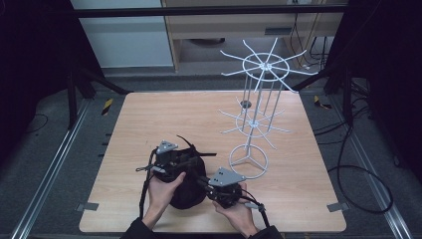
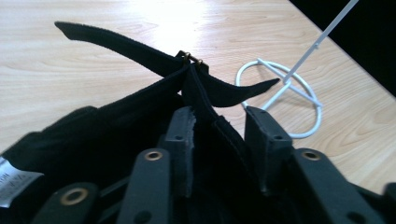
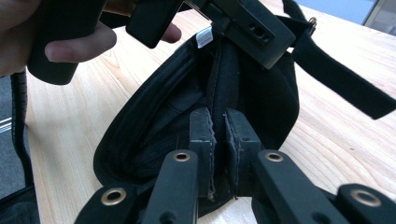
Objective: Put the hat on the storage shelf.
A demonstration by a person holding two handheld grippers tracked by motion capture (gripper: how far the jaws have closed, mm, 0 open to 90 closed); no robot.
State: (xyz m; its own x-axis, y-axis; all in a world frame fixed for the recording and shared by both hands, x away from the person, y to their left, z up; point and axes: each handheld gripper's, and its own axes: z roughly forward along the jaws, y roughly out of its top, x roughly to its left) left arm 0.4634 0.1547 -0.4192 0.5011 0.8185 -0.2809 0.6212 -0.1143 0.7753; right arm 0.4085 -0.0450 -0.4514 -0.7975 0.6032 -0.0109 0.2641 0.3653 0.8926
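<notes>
Two grippers are on one black cap (image 1: 185, 191) here, near the front edge of the table (image 1: 149, 119). Right gripper (image 3: 219, 130) has its jaws nearly pressed together on a thin fold of the cap's edge, so that's a real pinch. Left gripper (image 2: 219, 135) is less clear: its jaws stand a bit apart with the back band of the cap running between them, and it's hard to tell whether the pads actually bite it or just straddle it. That's the likely weak spot, since if the person lifts now, the left side could slide out and the cap would swing off the right pinch alone. The cloth is soft, matte and floppy, so it'll sag and fold wherever it isn't held. The strap (image 2: 121, 44) sticks out stiffly past a small brass buckle (image 2: 191, 58) and could snag on something. The obvious thing to snag on is the rack (image 1: 256, 119) just beside the cap, which is thin white wire with spokes fanning out in two tiers and a ring base, and looks light enough to tip if bumped. The table is smooth pale wood, so nothing grips much.
</notes>
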